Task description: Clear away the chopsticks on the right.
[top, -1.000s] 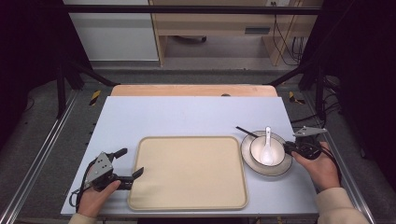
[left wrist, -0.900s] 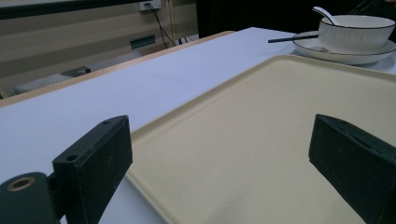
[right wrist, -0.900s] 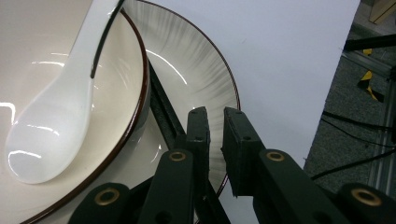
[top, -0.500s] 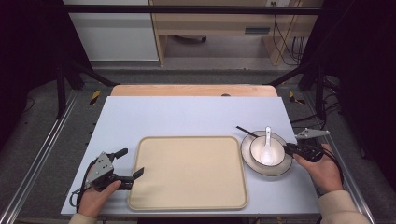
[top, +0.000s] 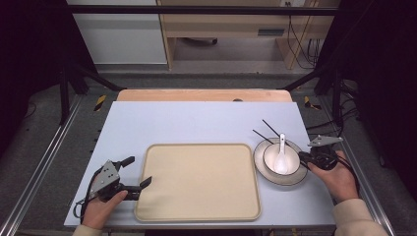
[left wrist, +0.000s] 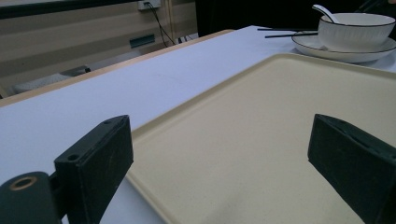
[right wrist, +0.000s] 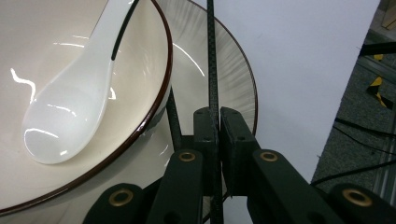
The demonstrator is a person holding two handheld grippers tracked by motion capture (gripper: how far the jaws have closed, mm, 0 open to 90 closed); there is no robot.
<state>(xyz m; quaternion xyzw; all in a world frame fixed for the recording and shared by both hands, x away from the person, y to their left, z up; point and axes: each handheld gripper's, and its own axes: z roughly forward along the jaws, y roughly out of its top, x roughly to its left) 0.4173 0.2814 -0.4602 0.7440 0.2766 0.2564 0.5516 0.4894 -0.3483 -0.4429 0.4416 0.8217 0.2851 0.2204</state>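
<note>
While almost nothing is shifting since a second ago, the right gripper point(top: 306, 158) is sitting a touch lower beside the plate, and the left gripper point(top: 132, 177) is staying where it was at the tray's left edge. Lying across the middle of the scene, the table point(top: 196, 120) is showing a smooth, pale blue-grey rectangular top with a wooden strip along its far edge. Resting on it toward the near side, the tray point(top: 196, 182) is looking like matte beige plastic, rectangular with rounded corners and a low raised rim. Just right of the tray, the round glazed plate point(top: 295, 177) with a dark rim is carrying a glossy cream bowl point(top: 292, 156), and a shiny white ceramic spoon point(top: 281, 157) is lying in the bowl with its handle pointing away. The left gripper's fingers point(left wrist: 95, 165) are standing wide open, straddling the tray's rim with nothing between them. The right gripper's fingers point(right wrist: 205, 135) are pressing closed on a thin black chopstick point(right wrist: 210, 56) that is running over the plate's edge; a second chopstick point(top: 260, 136) is lying beside it.
</note>
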